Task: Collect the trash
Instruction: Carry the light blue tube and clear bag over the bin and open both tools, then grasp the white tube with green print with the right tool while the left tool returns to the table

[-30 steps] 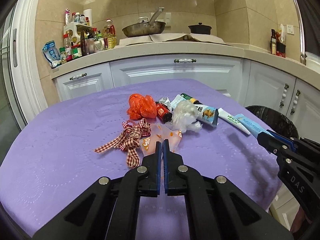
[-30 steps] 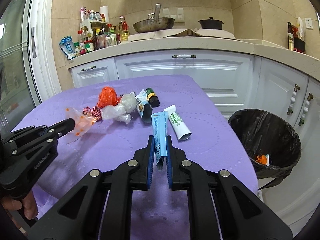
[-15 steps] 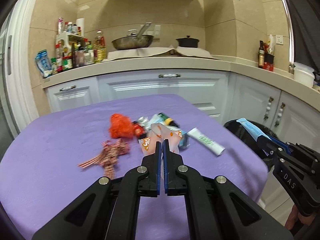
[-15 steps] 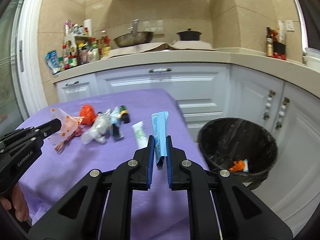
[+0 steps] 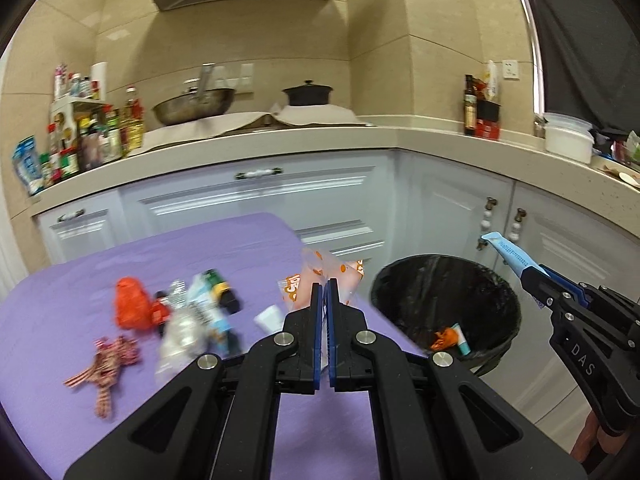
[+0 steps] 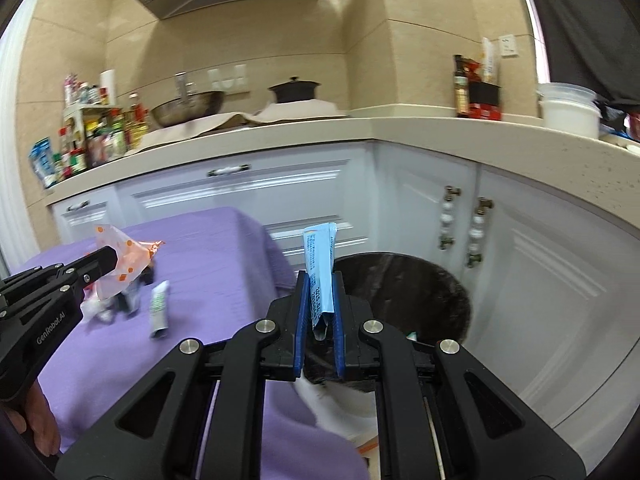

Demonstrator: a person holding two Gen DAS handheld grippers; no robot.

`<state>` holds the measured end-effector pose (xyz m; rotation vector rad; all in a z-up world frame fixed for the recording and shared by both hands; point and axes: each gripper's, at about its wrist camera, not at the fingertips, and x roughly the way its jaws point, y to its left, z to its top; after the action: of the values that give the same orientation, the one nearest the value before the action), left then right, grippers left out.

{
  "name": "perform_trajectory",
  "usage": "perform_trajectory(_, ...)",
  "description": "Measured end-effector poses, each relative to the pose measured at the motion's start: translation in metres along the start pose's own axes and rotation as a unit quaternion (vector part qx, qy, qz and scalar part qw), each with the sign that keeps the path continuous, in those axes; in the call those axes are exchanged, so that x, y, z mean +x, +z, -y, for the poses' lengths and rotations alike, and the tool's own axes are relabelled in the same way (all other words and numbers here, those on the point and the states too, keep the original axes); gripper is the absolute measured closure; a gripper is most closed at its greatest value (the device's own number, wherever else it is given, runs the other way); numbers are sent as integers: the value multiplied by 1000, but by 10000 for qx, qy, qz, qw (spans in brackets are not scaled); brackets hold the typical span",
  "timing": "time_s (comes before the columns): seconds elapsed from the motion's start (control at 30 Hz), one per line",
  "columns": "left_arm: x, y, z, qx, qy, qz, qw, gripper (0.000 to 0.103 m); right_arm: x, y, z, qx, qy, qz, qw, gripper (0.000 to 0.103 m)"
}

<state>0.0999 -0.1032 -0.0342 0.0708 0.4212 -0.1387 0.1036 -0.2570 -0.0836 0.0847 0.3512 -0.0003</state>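
Both grippers have swung off the worktop (image 5: 60,420) toward the bin (image 5: 446,308). Left gripper (image 5: 325,286) jaws pinch the wrapper (image 5: 320,272); right gripper (image 6: 320,280) jaws pinch the tube (image 6: 319,256), bin at twelve o'clock. Carry step; next, release over the bin.

Each black hand-held gripper (image 5: 325,292) has blue pads, silver screws and white lettering.

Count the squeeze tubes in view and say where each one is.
2 clear ones: the light blue flattened plastic tube pinched in the right gripper beside the black-lined trash bin, and the small white-and-green tube lying on the purple tablecloth. The blurred pile may hide others.
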Motion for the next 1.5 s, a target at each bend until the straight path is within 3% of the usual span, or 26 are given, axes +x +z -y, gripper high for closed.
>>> perform_trajectory(0.6,98,27,92,396,-417,-281,9980,99,73,3,80,357,-496,-182,9980,91)
perform_trajectory(0.7,115,27,100,432,-358,-388,9977,84,91,0,90,448,-548,-248,9972,80)
perform_trajectory(0.77,123,25,100,391,-360,-512,9973,64,100,-2,96,526,-603,-291,9964,73)
perform_trajectory(0.97,122,23,94,218,-409,-554,9974,49,108,-8,97,573,-646,-379,9955,72)
perform_trajectory(1.5,77,28,48,83,-72,-313,9994,40,80,-3,47,442,-324,-338,9979,71)
